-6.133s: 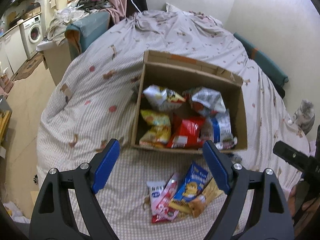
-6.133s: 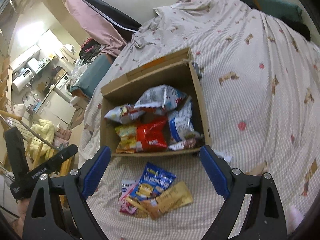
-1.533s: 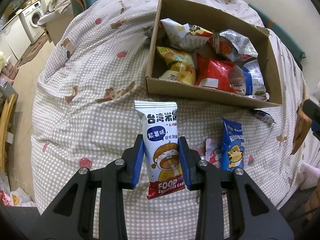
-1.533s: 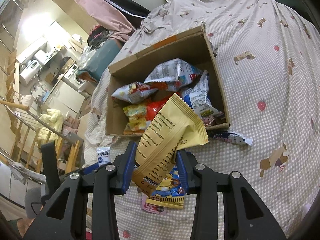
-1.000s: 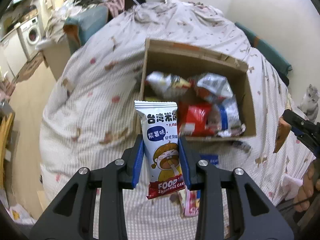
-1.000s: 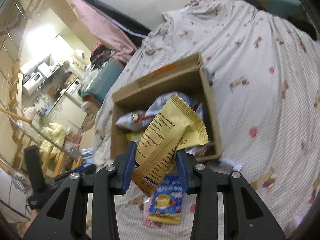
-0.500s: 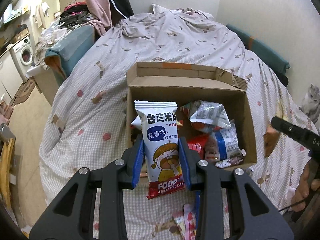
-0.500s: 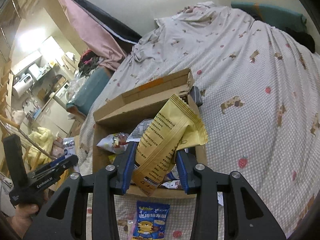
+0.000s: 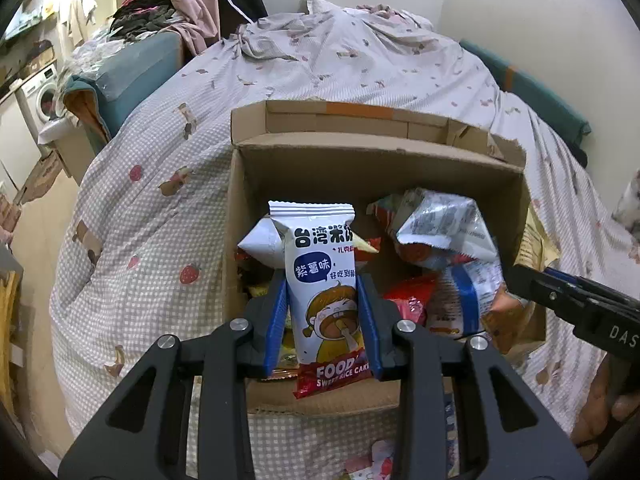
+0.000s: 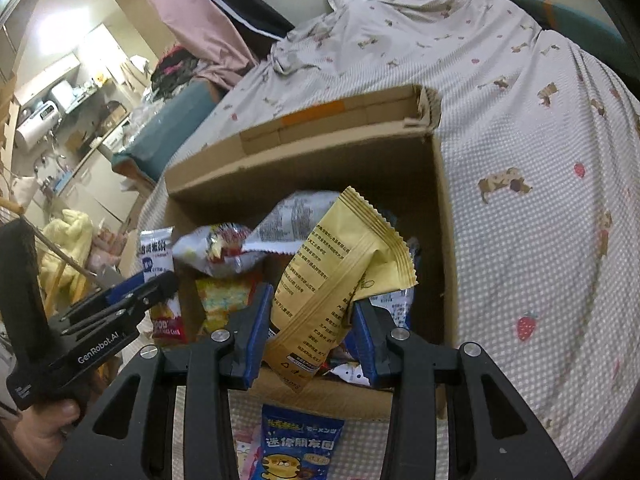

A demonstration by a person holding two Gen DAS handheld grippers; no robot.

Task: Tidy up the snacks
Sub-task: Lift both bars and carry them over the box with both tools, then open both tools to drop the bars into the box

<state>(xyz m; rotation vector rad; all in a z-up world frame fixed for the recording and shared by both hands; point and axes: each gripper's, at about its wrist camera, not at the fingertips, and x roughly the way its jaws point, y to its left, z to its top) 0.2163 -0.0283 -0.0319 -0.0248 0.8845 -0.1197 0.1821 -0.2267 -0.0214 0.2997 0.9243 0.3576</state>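
Note:
An open cardboard box (image 9: 376, 156) (image 10: 444, 240) of snack bags sits on the bed. My left gripper (image 9: 322, 320) is shut on a white rice cake packet (image 9: 320, 272) with a cartoon face, held upright over the box's near left part. My right gripper (image 10: 310, 330) is shut on a yellow snack packet (image 10: 336, 276), tilted over the box's near right part. Each gripper shows in the other's view: the right gripper (image 9: 568, 300) at the right, the left gripper (image 10: 120, 304) at the left with the white packet (image 10: 158, 268). Silver, red and blue bags (image 9: 440, 228) lie inside.
A blue cartoon snack packet (image 10: 298, 446) and a pink one (image 10: 244, 454) lie on the checked bedspread (image 9: 160, 216) in front of the box. A teal cushion (image 9: 132, 68), piled clothes and a washing machine (image 9: 44, 96) stand to the left. A wall runs behind the bed.
Both grippers moved forward and lower with their packets, from above the bedspread in front of the box to over its near part. The box looms larger; both grips are unchanged.

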